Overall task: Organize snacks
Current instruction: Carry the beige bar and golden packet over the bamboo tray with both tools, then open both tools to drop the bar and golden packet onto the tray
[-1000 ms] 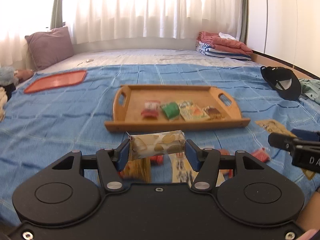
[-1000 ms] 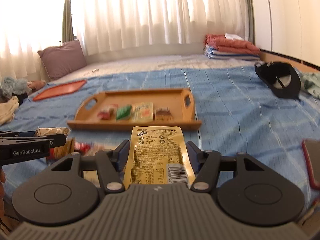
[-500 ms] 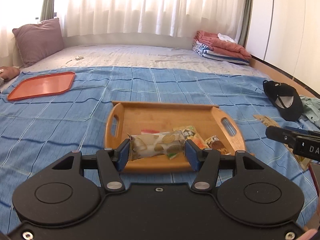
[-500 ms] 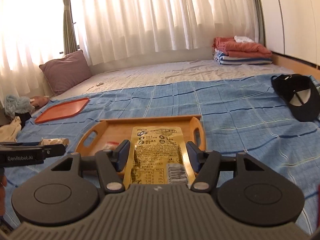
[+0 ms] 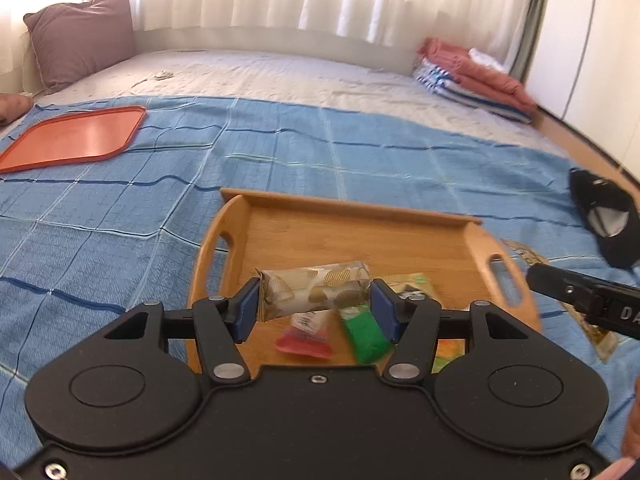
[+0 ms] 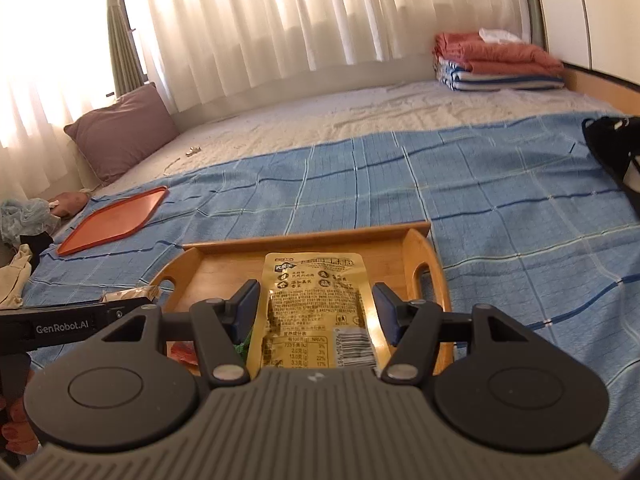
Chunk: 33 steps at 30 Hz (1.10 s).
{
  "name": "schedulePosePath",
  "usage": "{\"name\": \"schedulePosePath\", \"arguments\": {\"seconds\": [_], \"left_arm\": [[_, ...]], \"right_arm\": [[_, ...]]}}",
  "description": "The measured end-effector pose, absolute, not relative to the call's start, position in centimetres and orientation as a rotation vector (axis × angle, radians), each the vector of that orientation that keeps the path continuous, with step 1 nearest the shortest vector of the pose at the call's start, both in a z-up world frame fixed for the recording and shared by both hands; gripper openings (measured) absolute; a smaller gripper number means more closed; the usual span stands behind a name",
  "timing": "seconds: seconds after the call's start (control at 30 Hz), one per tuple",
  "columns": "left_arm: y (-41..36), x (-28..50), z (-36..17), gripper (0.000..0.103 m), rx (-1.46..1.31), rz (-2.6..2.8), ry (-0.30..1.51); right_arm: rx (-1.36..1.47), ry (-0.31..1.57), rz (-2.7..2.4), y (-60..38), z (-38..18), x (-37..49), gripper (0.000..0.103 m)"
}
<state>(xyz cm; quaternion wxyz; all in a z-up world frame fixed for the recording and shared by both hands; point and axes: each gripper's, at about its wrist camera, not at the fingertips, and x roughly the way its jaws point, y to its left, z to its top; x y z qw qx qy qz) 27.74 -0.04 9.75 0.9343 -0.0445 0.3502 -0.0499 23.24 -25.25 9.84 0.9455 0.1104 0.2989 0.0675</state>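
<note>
2 trays: 1 wooden tray (image 5: 404,240) and 1 orange tray (image 5: 76,136). 5 snack packets (image 5: 312,290) visible, 1 pillow (image 5: 80,36), 1 black cap (image 5: 608,216), 2 grippers (image 5: 314,304).

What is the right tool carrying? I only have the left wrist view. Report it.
Observer: The right tool is clamped on a gold pouch, with the barcode side facing up.
Operator: Give me its place against the tray.
Observer: The pouch shows in front of the wooden tray, between the tray's two handles.
Operator: Check the bed's left edge.
Observer: Crumpled cloths lie there, left of the orange tray.
</note>
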Motion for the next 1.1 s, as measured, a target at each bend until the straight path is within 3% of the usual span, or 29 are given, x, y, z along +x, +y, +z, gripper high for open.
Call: {"name": "schedulePosePath", "arguments": {"seconds": [0.37, 1.1], "left_arm": [[-0.3, 32.4, 5.7, 0.056, -0.103, -0.066, 0.784], [-2.0, 35.6, 2.8, 0.056, -0.079, -0.055, 0.824]], "right_arm": [[0.246, 0.713, 0.09, -24.8, 5.7, 28.1, 0.064], [0.191, 0.793, 0.045, -23.8, 1.6, 31.5, 0.065]]}}
